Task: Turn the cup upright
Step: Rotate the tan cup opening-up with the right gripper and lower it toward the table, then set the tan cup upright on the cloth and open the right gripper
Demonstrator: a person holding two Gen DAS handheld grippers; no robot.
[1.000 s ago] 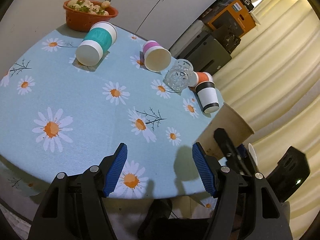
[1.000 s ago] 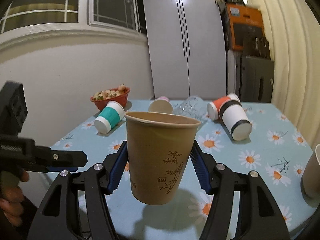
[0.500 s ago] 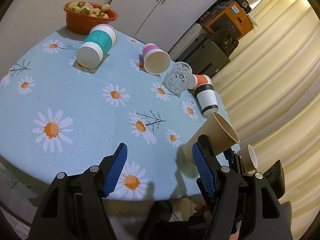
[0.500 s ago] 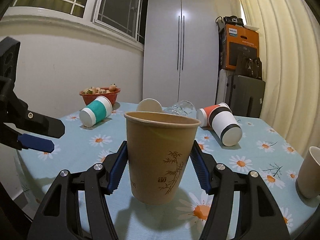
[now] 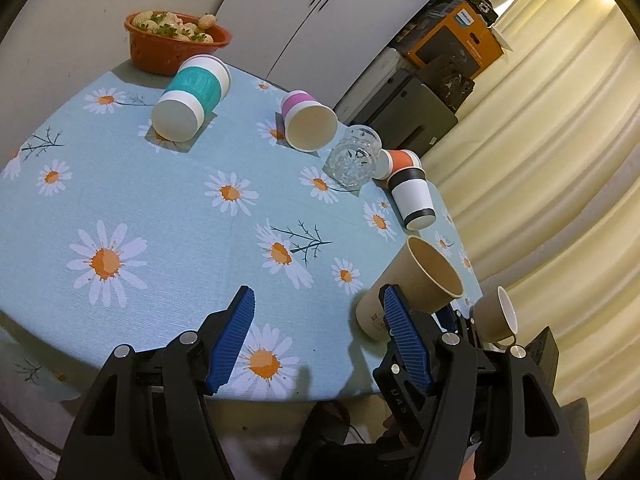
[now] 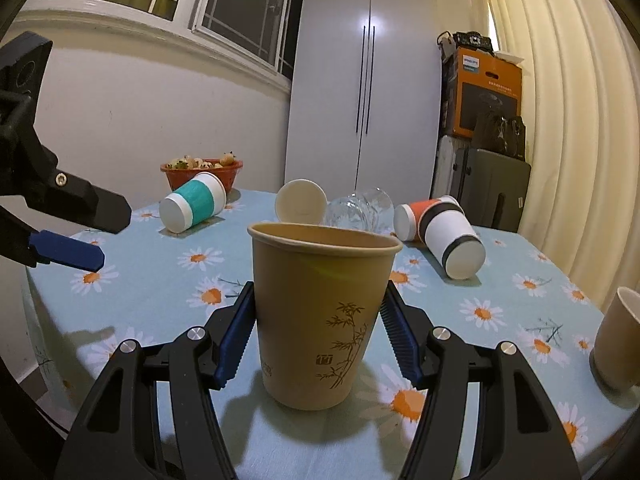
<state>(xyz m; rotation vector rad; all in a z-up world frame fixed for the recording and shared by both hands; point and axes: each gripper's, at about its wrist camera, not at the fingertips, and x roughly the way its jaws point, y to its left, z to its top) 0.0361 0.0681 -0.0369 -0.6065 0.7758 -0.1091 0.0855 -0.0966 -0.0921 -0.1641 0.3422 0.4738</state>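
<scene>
A brown paper cup (image 6: 320,312) with a bamboo print stands upright, its base at the tablecloth near the table's front edge. My right gripper (image 6: 318,332) is shut on it, blue pads against both sides. In the left wrist view the same cup (image 5: 408,284) shows at the right table edge, partly behind the right finger. My left gripper (image 5: 316,340) is open and empty above the near edge; its fingers (image 6: 68,254) show at the left of the right wrist view.
Lying on the daisy tablecloth (image 5: 140,208): a teal cup (image 5: 192,96), a pink cup (image 5: 308,120), a clear glass (image 5: 354,156), an orange cup (image 5: 400,160), a black-banded white cup (image 5: 412,200). Another brown cup (image 6: 618,344) stands upright at right. A red bowl (image 5: 176,40) sits at the back.
My right gripper has lowered the brown cup from the air down to the tablecloth and moved it closer to the left gripper. The left gripper stayed open.
</scene>
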